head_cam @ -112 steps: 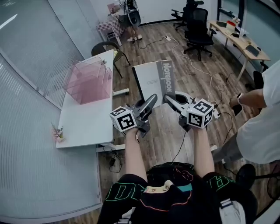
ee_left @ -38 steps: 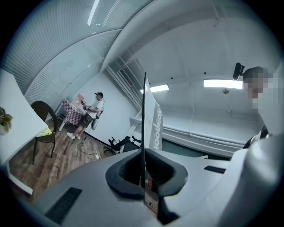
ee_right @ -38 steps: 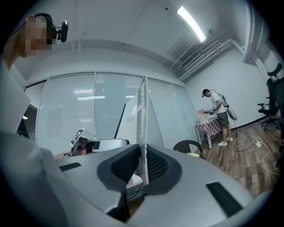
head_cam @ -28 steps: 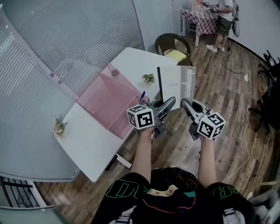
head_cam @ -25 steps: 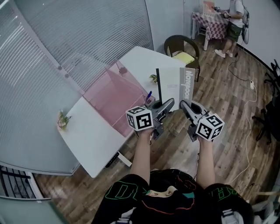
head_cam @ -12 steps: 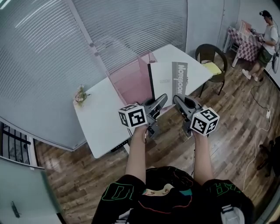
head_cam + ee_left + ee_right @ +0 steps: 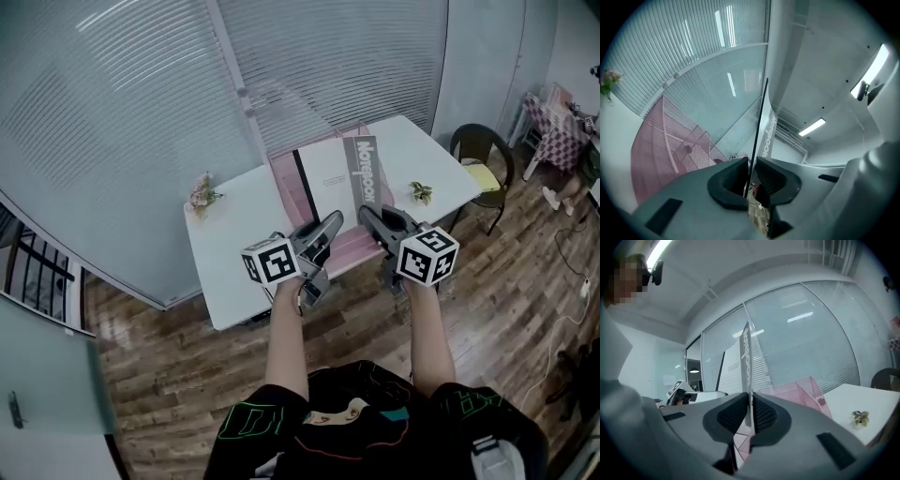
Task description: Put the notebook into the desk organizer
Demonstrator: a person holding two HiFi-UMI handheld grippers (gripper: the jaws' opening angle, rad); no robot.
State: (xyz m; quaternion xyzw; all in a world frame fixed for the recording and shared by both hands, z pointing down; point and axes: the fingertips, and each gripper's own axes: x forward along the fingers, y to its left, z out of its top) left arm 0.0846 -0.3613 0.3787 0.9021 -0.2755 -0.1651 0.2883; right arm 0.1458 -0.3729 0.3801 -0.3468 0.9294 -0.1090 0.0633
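Black tee [image 7: 361, 417] w/ green outline lettering on short sleeves, teal + peach print at neck; left gripper [image 7: 332, 221] & right gripper [image 7: 366, 213] grey plastic, each w/ b/w marker cube [image 7: 269, 262]

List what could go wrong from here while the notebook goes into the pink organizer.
1. The left gripper and right gripper pinch only the lower edge of the notebook. The tall part above them could flop or pivot out.
2. The jaws sit lowest, so they may strike the mesh wall of the pink organizer before the notebook drops in.
3. A knock could slide the organizer toward the small plant.
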